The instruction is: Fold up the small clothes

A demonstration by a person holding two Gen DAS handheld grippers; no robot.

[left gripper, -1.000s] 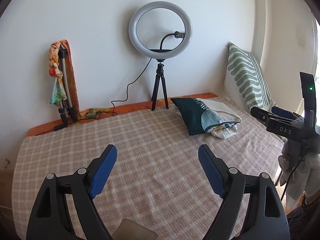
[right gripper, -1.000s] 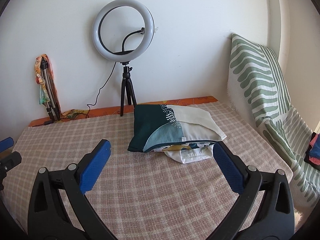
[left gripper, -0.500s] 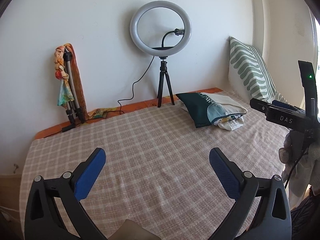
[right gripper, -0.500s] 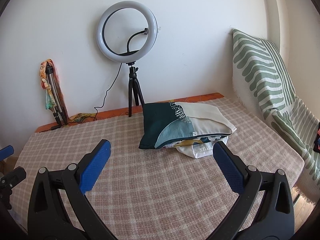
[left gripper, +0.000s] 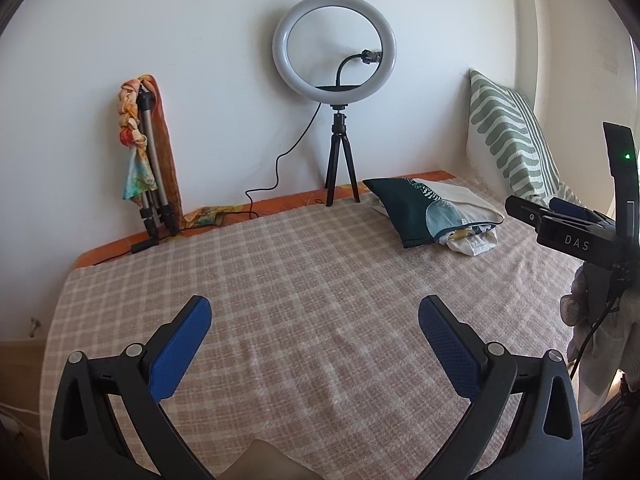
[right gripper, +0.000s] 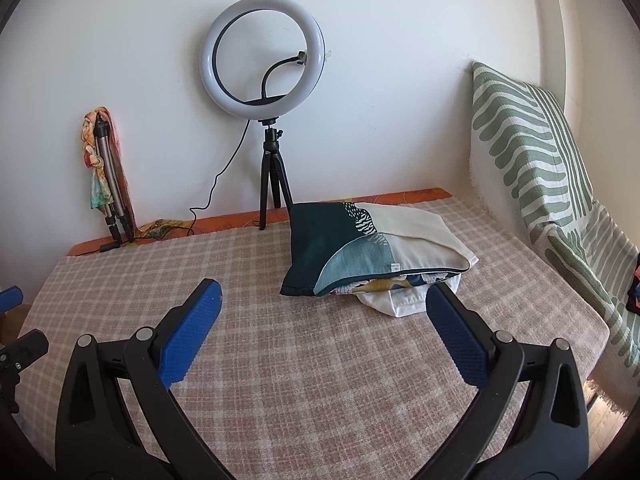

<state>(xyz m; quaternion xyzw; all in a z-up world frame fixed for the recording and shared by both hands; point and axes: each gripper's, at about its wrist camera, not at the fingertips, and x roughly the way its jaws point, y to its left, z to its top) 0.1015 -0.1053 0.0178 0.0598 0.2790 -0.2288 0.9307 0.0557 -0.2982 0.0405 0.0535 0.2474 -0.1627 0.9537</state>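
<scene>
A stack of folded small clothes lies on the checked bed cover, topped by a dark teal and cream piece, with a white garment poking out underneath. In the left wrist view the same stack sits far to the right. My left gripper hangs open over bare cover with nothing between its blue pads. My right gripper is open too, just short of the stack, its right pad near the white garment. The right gripper's body shows at the left view's right edge, held by a gloved hand.
A ring light on a small tripod stands at the back by the wall, its cable trailing left. A folded tripod draped with a colourful scarf leans in the back left corner. A green striped cushion lines the right side.
The left gripper's jaws have spread wider. Both views have shifted a little, so the clothes stack sits slightly further right than before.
</scene>
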